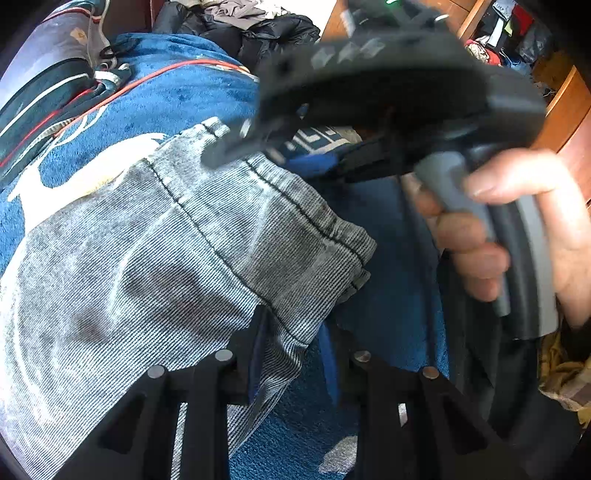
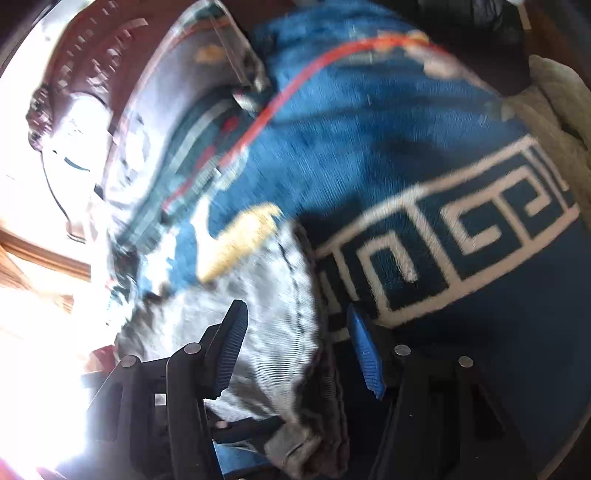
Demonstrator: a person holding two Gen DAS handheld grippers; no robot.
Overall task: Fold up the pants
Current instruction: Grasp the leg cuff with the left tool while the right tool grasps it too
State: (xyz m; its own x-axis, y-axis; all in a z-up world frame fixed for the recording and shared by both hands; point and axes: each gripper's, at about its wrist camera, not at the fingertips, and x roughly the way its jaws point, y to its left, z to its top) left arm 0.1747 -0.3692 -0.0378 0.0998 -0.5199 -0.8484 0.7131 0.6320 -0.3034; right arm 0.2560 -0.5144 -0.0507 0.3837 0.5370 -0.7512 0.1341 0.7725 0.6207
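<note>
Grey washed corduroy pants (image 1: 155, 243) lie on a blue patterned blanket (image 1: 166, 96), a hemmed leg end at the middle right. My left gripper (image 1: 295, 354) is open, its fingers astride the lower edge of the pant leg. My right gripper (image 2: 295, 350) is open, blue-padded fingers (image 2: 364, 354) on either side of the pants' edge (image 2: 269, 317); the fabric runs between the jaws. The right gripper's body (image 1: 388, 85) shows in the left wrist view, held by a hand (image 1: 517, 221) above the hem.
The blanket (image 2: 388, 129) has a white key-pattern border (image 2: 443, 240) and red line. Dark clothes (image 1: 258, 26) are piled at the back. Wooden furniture (image 1: 569, 110) stands at the right. Bright glare (image 2: 33, 350) fills the left of the right wrist view.
</note>
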